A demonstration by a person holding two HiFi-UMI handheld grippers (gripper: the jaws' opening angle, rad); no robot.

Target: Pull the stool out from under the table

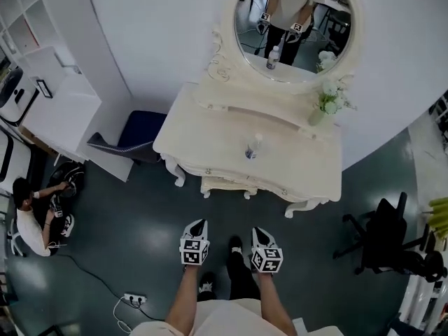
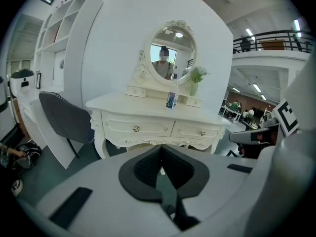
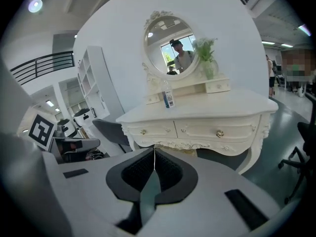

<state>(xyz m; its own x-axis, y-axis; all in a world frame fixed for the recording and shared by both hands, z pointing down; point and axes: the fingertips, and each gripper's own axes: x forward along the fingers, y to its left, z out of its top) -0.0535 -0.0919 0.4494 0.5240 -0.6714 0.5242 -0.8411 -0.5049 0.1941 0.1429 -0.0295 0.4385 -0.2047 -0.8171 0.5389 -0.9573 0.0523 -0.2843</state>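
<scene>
A cream stool (image 1: 231,186) is tucked under the white dressing table (image 1: 210,128); only its front edge and short legs show past the table's front. It appears as a beige strip below the table's carved apron in the left gripper view (image 2: 137,145) and the right gripper view (image 3: 190,150). My left gripper (image 1: 198,225) and right gripper (image 1: 259,233) hang side by side over the dark floor, a step short of the table, both pointing at it. Both are shut with nothing between the jaws, seen close up on the left gripper (image 2: 161,154) and the right gripper (image 3: 154,157).
A small bottle (image 1: 253,148), a vase of flowers (image 1: 325,103) and an oval mirror (image 1: 294,26) are on the table. A blue-grey chair (image 1: 136,135) stands at its left, a black office chair (image 1: 388,236) at right. A person (image 1: 31,215) sits on the floor far left. A power strip (image 1: 134,299) lies near my feet.
</scene>
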